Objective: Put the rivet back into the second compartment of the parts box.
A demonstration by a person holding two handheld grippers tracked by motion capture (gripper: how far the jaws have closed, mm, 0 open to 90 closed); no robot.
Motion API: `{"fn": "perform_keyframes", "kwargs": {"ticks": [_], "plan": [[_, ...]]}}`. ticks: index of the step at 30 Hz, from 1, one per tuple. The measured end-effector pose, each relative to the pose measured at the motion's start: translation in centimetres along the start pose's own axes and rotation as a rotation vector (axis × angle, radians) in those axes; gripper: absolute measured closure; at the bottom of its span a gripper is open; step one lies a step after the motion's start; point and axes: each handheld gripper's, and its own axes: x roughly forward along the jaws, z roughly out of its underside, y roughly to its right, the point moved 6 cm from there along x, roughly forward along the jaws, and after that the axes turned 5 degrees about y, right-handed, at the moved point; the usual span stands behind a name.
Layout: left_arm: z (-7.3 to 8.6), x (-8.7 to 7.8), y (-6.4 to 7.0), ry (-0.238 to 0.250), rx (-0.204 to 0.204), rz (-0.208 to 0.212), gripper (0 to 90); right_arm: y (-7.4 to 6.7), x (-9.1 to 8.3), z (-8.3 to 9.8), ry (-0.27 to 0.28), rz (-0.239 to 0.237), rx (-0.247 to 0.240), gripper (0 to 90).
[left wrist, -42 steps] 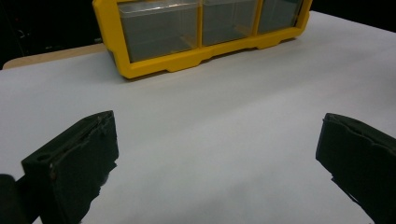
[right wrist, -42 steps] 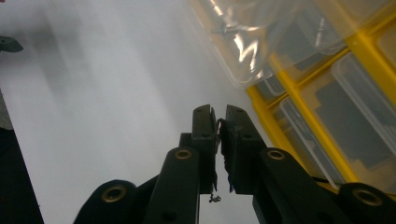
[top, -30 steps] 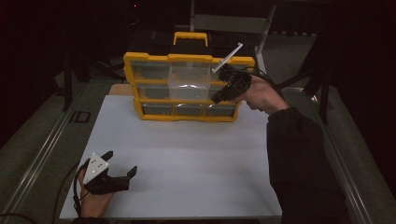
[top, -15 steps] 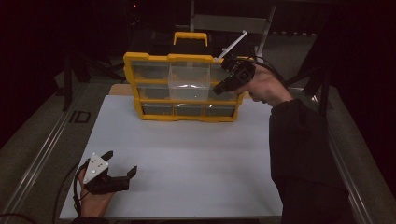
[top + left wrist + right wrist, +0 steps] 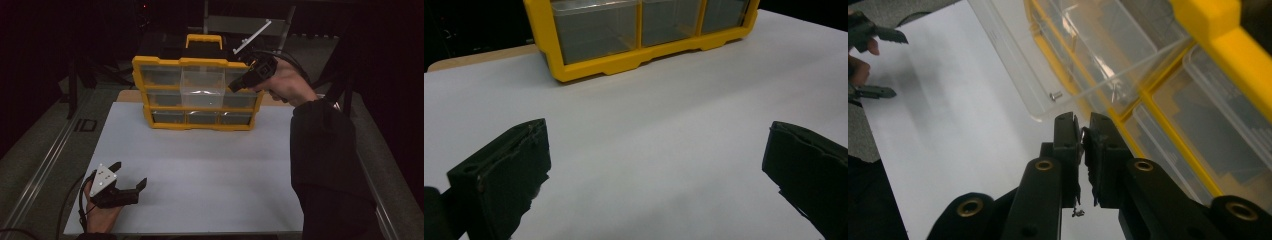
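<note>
A yellow organizer [image 5: 197,62] with clear drawers stands at the back of the white table [image 5: 210,170]. Its top middle drawer [image 5: 202,87] is pulled out toward me. In the right gripper view a small metal screw [image 5: 1055,95] lies inside that clear drawer [image 5: 1013,65] near its front wall. My right gripper [image 5: 232,89] hovers at the drawer's right side with its jaws shut; their tips [image 5: 1082,126] are just in front of the drawer's corner. My left gripper [image 5: 131,173] rests low at the table's near left, open [image 5: 655,135] and empty.
The organizer's bottom row of drawers [image 5: 639,25] is closed. A black handle block with a yellow grip [image 5: 204,42] tops the organizer. A metal rail [image 5: 35,185] runs along the table's left side. A dark sleeve [image 5: 325,165] covers the table's right part.
The right hand and its gripper have risen and drawn back to the right, away from the drawer's front. The left gripper has stayed where it was.
</note>
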Motion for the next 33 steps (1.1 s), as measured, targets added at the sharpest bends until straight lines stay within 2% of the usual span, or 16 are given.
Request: {"fn": "perform_keyframes", "kwargs": {"ticks": [6,8,9,11,16,17,18,19,21,26,33], "plan": [[0.0,0.0,0.0,0.0,0.0,0.001,0.0,-0.6,-0.2,-1.5,0.021,0.001,-0.02,83.0],[0.0,0.1,0.0,-0.002,0.003,0.003,0.0,-0.8,-0.3,-2.2,0.039,0.022,-0.027,83.1],[0.0,0.0,0.0,-0.002,0.004,0.003,0.0,-0.9,-0.3,-2.5,0.044,0.017,-0.028,83.1],[-0.1,0.0,0.0,0.003,0.0,0.002,0.0,-1.2,-0.1,-2.9,0.033,0.013,-0.036,83.1],[-0.1,0.0,0.0,0.0,0.001,0.002,0.0,-1.4,0.2,-3.7,0.045,0.009,-0.026,81.3],[-0.1,0.1,0.0,0.001,0.001,0.003,0.0,-1.6,0.3,-3.8,0.055,-0.001,-0.028,70.7],[-0.1,0.1,0.0,0.002,-0.002,0.004,0.0,-1.8,0.6,-4.0,0.062,0.015,-0.031,38.9],[-0.1,0.2,0.0,0.002,-0.001,0.004,0.0,-1.9,0.7,-4.0,0.057,0.008,-0.025,35.2],[0.0,0.2,0.1,-0.003,0.002,0.004,0.0,-2.2,0.8,-3.9,0.053,0.011,-0.05,27.4],[0.0,0.1,0.0,-0.002,0.003,0.002,0.0,-2.4,0.9,-3.5,0.041,0.024,-0.081,22.1],[0.0,0.2,0.1,-0.003,0.003,0.003,0.0,-2.4,0.9,-2.8,0.028,0.036,-0.088,20.5]]}}
